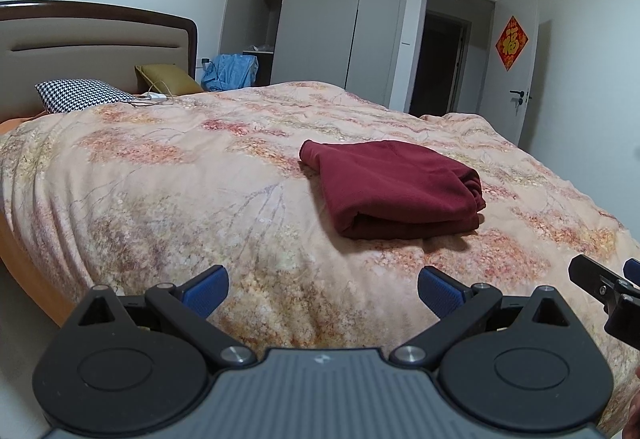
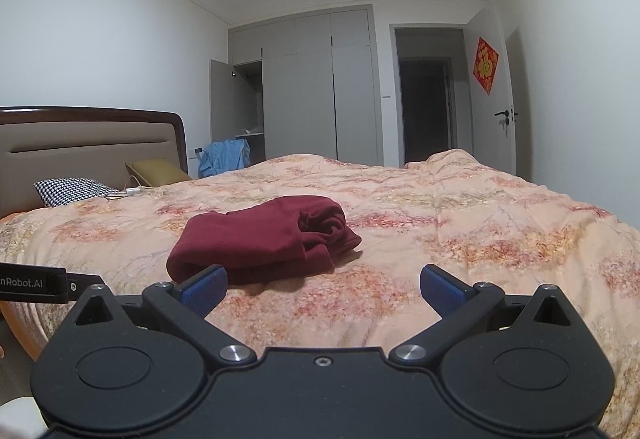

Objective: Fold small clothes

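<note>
A dark red garment (image 1: 394,187) lies folded into a thick rectangle on the floral bedspread (image 1: 168,183). In the right wrist view the garment (image 2: 260,243) shows loose bunched cloth at its right end. My left gripper (image 1: 323,289) is open and empty, held back from the garment near the bed's edge. My right gripper (image 2: 323,289) is open and empty, just short of the garment's near edge. The right gripper also shows at the right edge of the left wrist view (image 1: 608,287).
A houndstooth pillow (image 1: 82,95), an olive cushion (image 1: 168,79) and a cable lie by the headboard (image 1: 96,39). A grey wardrobe (image 1: 320,23) with one open door, blue cloth (image 1: 230,73) and an open doorway (image 1: 444,63) stand beyond the bed.
</note>
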A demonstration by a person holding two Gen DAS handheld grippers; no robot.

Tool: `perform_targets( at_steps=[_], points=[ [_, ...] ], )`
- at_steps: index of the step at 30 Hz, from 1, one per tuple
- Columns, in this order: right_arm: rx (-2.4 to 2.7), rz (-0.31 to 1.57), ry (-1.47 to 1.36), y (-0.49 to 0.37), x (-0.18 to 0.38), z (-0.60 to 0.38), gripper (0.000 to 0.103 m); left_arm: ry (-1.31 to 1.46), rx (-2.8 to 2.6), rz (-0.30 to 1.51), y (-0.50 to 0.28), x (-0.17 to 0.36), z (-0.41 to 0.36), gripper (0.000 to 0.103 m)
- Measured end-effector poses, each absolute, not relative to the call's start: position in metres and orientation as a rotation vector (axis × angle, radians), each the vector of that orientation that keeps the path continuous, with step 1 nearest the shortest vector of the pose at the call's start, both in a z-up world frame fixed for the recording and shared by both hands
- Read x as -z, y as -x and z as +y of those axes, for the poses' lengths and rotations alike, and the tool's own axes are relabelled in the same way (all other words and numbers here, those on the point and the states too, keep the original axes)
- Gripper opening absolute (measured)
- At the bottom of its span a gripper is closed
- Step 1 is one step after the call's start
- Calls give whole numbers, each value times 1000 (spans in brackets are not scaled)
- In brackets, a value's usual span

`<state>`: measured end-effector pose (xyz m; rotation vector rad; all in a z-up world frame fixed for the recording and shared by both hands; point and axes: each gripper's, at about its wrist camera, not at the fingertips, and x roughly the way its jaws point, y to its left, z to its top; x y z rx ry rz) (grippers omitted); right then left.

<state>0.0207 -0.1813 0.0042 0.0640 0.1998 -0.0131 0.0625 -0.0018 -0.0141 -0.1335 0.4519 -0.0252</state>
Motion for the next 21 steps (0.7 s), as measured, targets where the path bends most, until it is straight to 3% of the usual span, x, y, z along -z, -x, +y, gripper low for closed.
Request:
perform_targets(
  at_steps=[21],
  points=[
    [13,216,-71,-22,1,-182,102,90,-53,462,-62,15,-8,103]
  ],
)
